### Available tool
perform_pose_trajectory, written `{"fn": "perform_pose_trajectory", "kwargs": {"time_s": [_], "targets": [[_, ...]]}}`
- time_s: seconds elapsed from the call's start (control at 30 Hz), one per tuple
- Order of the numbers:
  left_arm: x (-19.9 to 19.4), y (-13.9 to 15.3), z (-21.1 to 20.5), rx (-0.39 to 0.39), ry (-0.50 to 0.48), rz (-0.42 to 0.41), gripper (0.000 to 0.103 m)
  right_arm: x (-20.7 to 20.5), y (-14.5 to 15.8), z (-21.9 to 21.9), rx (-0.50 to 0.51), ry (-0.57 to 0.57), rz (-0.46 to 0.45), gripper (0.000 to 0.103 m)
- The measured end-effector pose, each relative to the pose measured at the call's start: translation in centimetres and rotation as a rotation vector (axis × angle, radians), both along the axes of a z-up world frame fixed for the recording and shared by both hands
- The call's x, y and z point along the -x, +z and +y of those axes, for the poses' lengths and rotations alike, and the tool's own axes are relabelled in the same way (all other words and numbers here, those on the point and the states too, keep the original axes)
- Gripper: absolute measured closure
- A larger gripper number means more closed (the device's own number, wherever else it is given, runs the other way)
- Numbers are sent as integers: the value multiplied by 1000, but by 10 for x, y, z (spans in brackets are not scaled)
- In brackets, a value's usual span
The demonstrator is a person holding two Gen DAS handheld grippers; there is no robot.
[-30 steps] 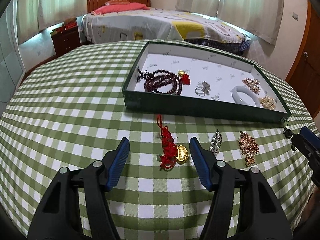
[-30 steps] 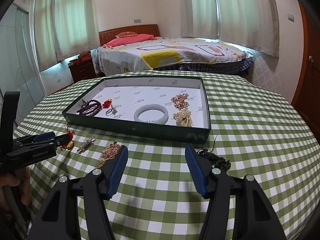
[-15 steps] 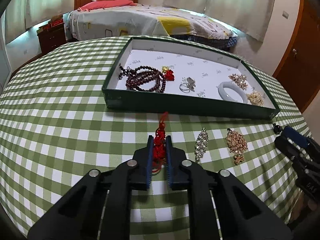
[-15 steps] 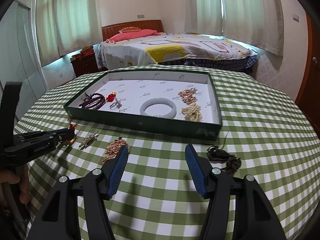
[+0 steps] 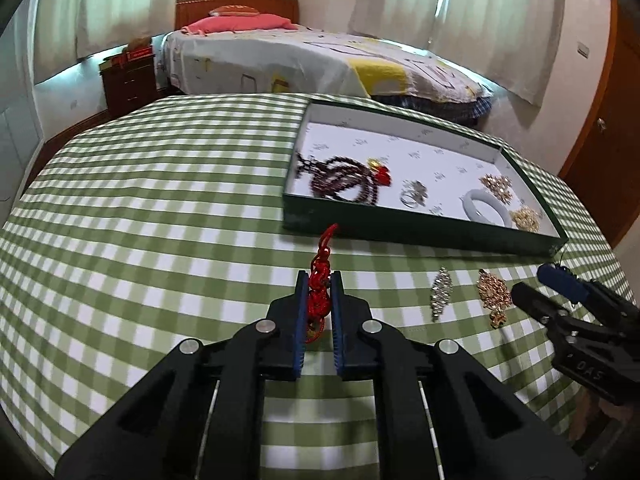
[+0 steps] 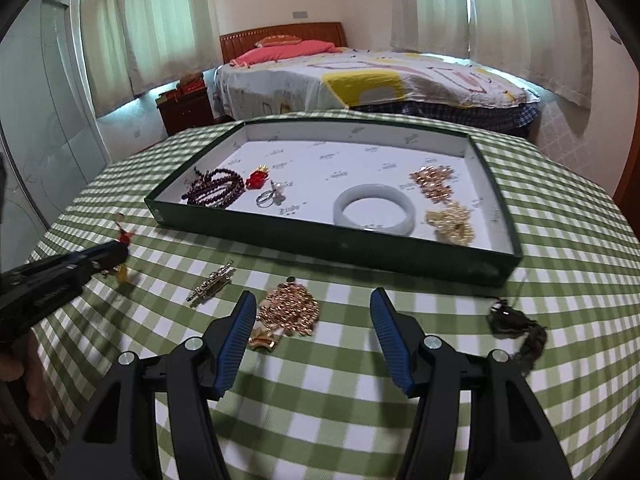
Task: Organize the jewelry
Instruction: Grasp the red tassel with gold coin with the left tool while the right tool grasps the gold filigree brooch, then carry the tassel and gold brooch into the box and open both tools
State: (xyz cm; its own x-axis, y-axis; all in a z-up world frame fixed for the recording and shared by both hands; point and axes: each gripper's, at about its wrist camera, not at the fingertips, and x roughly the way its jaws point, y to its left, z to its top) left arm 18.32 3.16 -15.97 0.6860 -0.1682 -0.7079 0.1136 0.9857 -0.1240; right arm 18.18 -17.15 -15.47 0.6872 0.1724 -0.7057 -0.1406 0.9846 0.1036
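My left gripper [image 5: 319, 280] is shut on a red knotted charm [image 5: 320, 294] with a gold pendant, held just above the checked tablecloth in front of the green tray [image 5: 400, 229]. From the right wrist view that charm [image 6: 125, 237] pokes out of the left gripper [image 6: 120, 250] at the left edge. My right gripper [image 6: 312, 304] stands open over a rose-gold brooch [image 6: 289, 309], which lies between its fingers untouched. A silver brooch [image 6: 211, 282] lies to its left and a dark cord necklace [image 6: 516, 326] to its right. The tray [image 6: 332, 246] holds dark beads, a ring, a white bangle [image 6: 374, 209] and gold pieces.
The round table wears a green-and-white checked cloth [image 5: 140, 208]. A bed [image 6: 380, 80] and a dark nightstand [image 6: 186, 110] stand beyond its far edge. A hand [image 6: 28, 384] holds the left tool at the lower left of the right wrist view.
My left gripper shut on the red charm and lifted it a little, swinging left. My right gripper slid left until the rose-gold brooch came between its open fingers.
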Motion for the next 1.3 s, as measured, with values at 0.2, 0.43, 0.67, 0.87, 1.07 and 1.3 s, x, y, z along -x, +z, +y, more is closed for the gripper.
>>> {"fn": "perform_pose_trajectory", "kwargs": {"time_s": [0.2,0.43,0.67,0.87,1.07,1.3], "targets": [[1,3,11,8,32,-6,92,-14,-9,9,4,9,83,45],[3,-1,6,5,26,1,92,-16,-10,17,68,3,104,55],[4,-3,-2,-4,7,7,92,-16,-8,16,52,32,102,86],[5,-2,-7,-11,-4,0,92,-6,-4,12,15,36,60,88],[9,5,-10,-10,-8,-20,92,4,11,3,11,23,0,88],[15,20,-18,-6,-31,-54,92,14,34,-7,0,5,-64,88]]}}
